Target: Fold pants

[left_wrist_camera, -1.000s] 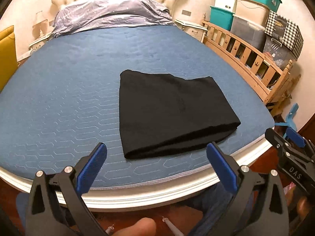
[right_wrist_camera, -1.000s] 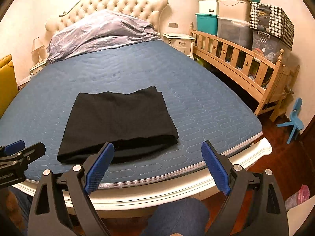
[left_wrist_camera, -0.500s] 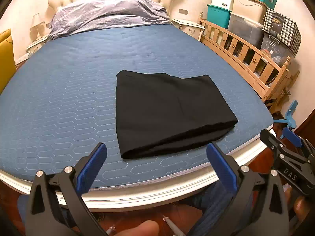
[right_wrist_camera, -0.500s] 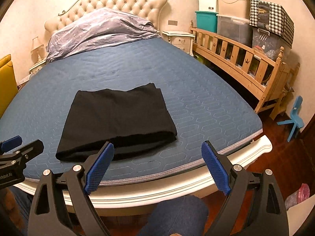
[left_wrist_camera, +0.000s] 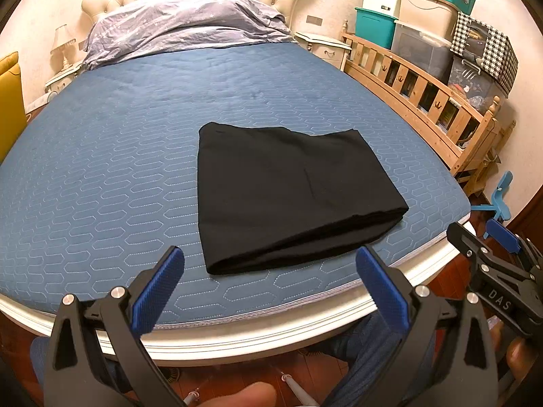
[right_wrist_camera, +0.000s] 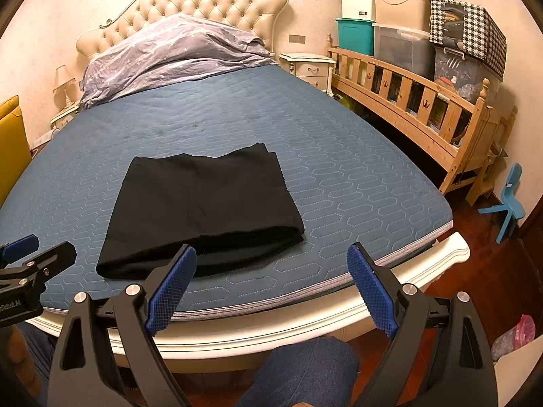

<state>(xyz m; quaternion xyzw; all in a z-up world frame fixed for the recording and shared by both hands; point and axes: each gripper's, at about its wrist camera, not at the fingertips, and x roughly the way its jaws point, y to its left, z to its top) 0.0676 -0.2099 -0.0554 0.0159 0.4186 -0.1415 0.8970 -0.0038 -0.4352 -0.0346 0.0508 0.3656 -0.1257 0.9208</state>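
The black pants (left_wrist_camera: pixel 288 193) lie folded into a flat rectangle on the blue mattress (left_wrist_camera: pixel 112 176) near its foot edge; they also show in the right wrist view (right_wrist_camera: pixel 203 210). My left gripper (left_wrist_camera: pixel 269 291) is open and empty, held back over the bed's white foot rail, short of the pants. My right gripper (right_wrist_camera: pixel 271 288) is open and empty, also back at the foot rail, by the pants' near right corner. Each gripper shows at the edge of the other's view: the right one (left_wrist_camera: pixel 492 254), the left one (right_wrist_camera: pixel 30 257).
A purple duvet (left_wrist_camera: pixel 190 23) is heaped at the tufted headboard. A wooden cot rail (left_wrist_camera: pixel 424 95) runs along the right side with stacked storage bins (left_wrist_camera: pixel 417 10) behind. A blue child's chair (right_wrist_camera: pixel 509 203) stands on the floor at right. My knees are below the rail.
Both grippers have drifted slightly; the pants sit a little higher and more to the left in the left wrist view. The pants have not moved on the bed.
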